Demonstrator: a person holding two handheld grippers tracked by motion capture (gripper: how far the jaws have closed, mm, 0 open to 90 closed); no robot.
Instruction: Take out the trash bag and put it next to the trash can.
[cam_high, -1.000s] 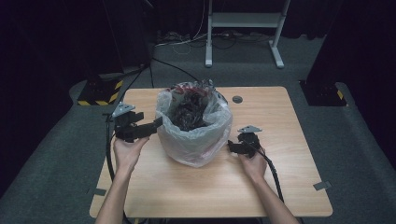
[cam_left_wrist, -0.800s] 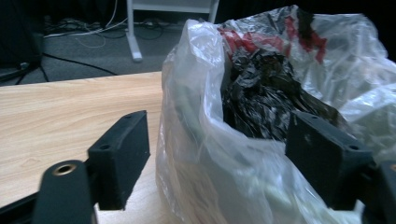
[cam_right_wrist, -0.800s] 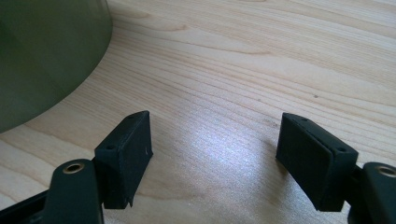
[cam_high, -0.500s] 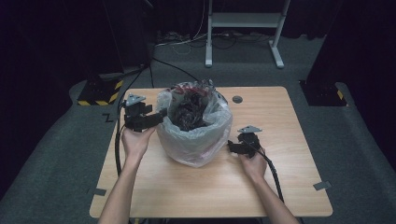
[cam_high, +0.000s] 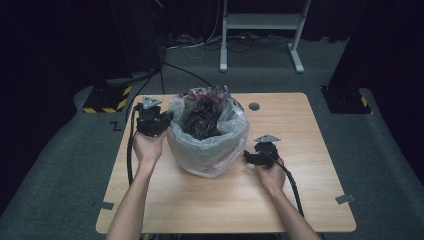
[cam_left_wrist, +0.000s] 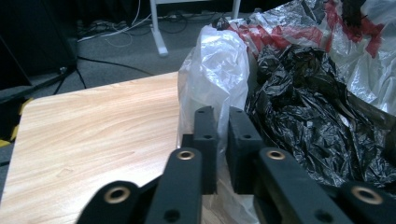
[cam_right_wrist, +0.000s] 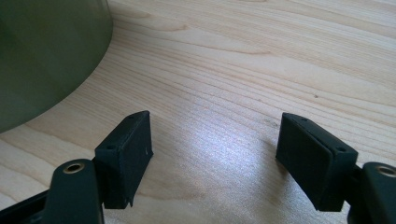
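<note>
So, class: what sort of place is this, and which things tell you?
Probably a lab or recording studio, not a home: dark curtains all around, cables on grey carpet, and hazard-striped stand base beside the wooden table.

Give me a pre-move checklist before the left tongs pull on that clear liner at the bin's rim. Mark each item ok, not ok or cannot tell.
1. Left tongs closed on the clear liner at the bin's left rim: ok, jaws nearly together with plastic between them.
2. Grip firm enough to hold under a pull: cannot tell.
3. Right tongs free and open: ok, jaws wide over bare table.
4. Right tongs steadying the bin: not ok, beside its base, apart from it.
5. Black bag sits inside the liner: ok.
6. Liner free of tears: cannot tell.
</note>
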